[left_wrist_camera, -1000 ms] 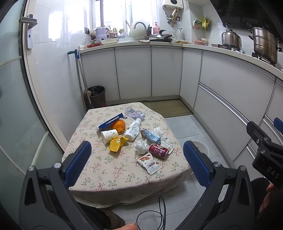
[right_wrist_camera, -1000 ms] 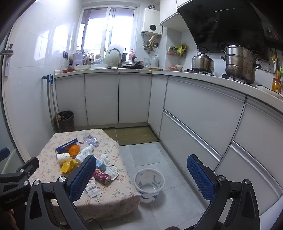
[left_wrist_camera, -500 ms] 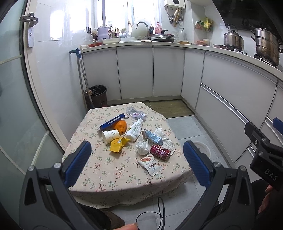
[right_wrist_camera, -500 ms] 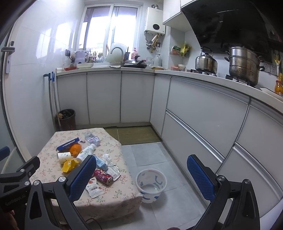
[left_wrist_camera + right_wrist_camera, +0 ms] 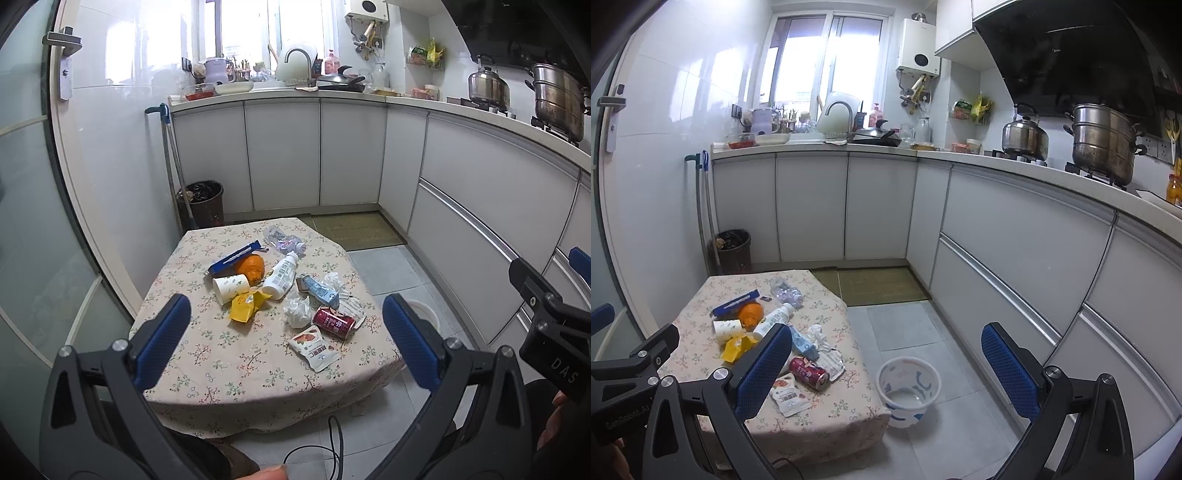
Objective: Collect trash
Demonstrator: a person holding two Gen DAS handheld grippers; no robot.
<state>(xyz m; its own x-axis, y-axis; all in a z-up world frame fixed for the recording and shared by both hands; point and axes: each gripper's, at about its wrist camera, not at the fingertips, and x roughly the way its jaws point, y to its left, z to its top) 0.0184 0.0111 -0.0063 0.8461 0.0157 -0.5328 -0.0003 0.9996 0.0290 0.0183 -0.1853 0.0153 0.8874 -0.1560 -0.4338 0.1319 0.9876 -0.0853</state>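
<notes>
Trash lies on a low table with a floral cloth (image 5: pixel 229 354): a red can (image 5: pixel 333 322), a white snack packet (image 5: pixel 314 348), crumpled tissue (image 5: pixel 297 311), a yellow wrapper (image 5: pixel 246 302), a paper cup (image 5: pixel 231 285), a white bottle (image 5: pixel 281 274), an orange peel (image 5: pixel 253 267) and a blue box (image 5: pixel 234 256). My left gripper (image 5: pixel 286 341) hangs open above the table's near side, holding nothing. My right gripper (image 5: pixel 886 369) is open over the floor, right of the table. A white bin (image 5: pixel 908 386) stands on the floor beside the table.
White cabinets (image 5: pixel 1015 258) run along the back and right walls. A dark bin with a black bag (image 5: pixel 201 203) sits in the far corner beside a mop handle (image 5: pixel 171 173). A cable (image 5: pixel 332 443) trails on the grey tile floor. A mat (image 5: pixel 875 286) lies beyond the table.
Both cameras have tilted and drifted slightly; the table and bin sit a little lower in view. Neither gripper has changed its opening, and no trash has moved.
</notes>
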